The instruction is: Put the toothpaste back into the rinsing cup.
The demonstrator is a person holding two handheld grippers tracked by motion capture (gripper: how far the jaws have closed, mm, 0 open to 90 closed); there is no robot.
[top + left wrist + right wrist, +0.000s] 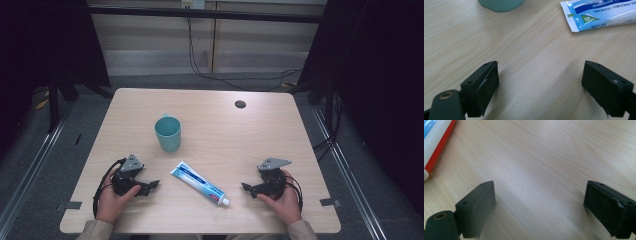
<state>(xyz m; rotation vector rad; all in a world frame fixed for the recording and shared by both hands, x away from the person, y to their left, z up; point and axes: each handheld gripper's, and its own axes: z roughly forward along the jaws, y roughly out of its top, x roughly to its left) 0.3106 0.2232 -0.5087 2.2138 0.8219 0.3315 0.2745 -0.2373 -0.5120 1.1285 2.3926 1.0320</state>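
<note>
The toothpaste tube (199, 183) lies flat on the desk (250, 135) between the 2 claws, its cap toward the right claw (246, 187). The left claw (154, 184) and right claw both rest spread wide, pinching nothing. A teal cup (167, 133) stands upright beyond the tube.

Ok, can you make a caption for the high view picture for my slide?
Two hand-held grippers, left and right, rest open on a wooden table beside a toothpaste tube and teal cup.
</note>
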